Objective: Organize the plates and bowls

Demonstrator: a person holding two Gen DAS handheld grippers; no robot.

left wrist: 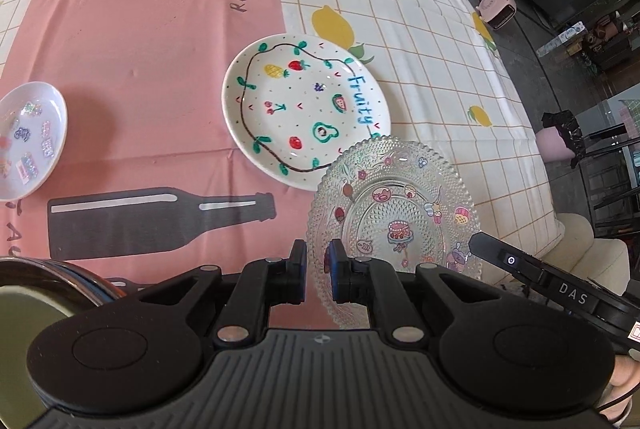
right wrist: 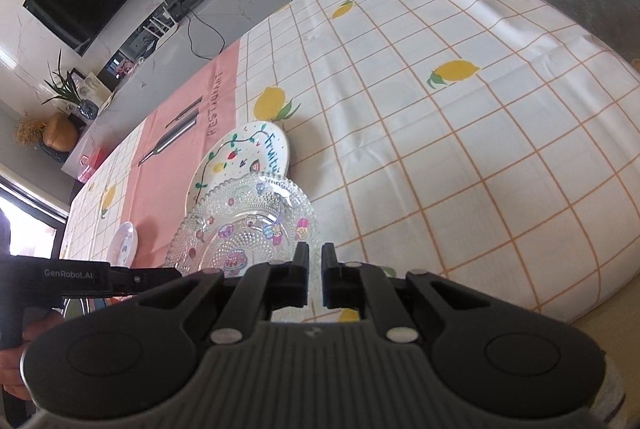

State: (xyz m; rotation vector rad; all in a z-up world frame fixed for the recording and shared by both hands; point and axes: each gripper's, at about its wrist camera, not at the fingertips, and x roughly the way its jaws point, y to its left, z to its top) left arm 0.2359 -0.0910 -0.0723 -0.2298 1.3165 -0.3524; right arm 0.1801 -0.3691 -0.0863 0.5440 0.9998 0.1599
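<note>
A clear beaded glass plate with cartoon stickers hangs tilted above the tablecloth. My left gripper is shut on its left rim. My right gripper is shut on its right rim; the glass plate shows in the right wrist view too. A white "Fruity" plate with painted fruit lies on the cloth just beyond it, also in the right wrist view. A small white sticker dish lies at the far left, also in the right wrist view.
The table has a pink "Restaurant" cloth and a white lemon-print cloth. A metal-rimmed bowl edge shows at the lower left. A pink heater stands on the floor beyond the table's right edge.
</note>
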